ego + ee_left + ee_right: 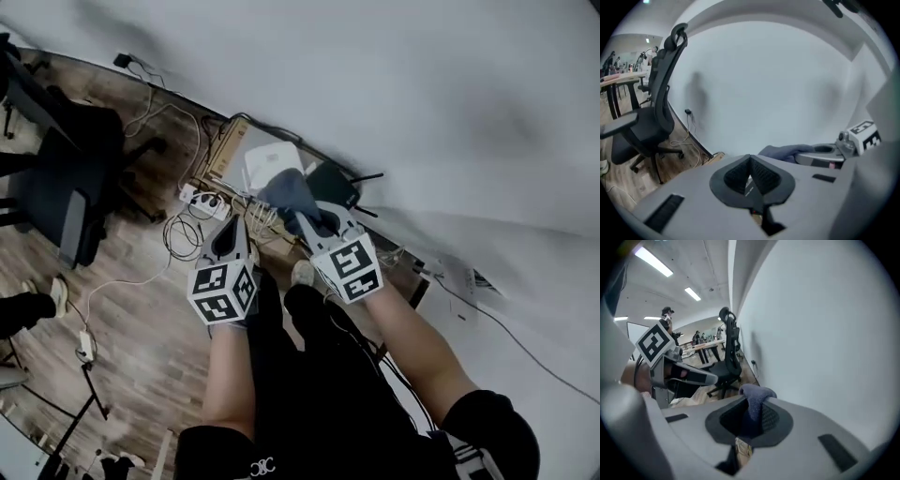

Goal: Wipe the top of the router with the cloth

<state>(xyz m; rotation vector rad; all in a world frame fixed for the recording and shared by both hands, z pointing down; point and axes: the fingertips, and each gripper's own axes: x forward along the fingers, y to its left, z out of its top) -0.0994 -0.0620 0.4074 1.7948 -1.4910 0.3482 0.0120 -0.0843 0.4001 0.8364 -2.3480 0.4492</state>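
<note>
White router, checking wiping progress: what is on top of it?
A grey-blue cloth, held by the right gripper, covers part of the white router; whether they touch is hidden.

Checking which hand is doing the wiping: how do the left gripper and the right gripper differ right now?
The left gripper has its jaws shut together on nothing; the right gripper is shut on the cloth. In the head view the right gripper reaches toward the white router, with the cloth hanging over it, while the left gripper sits left of it. Both are shut.
</note>
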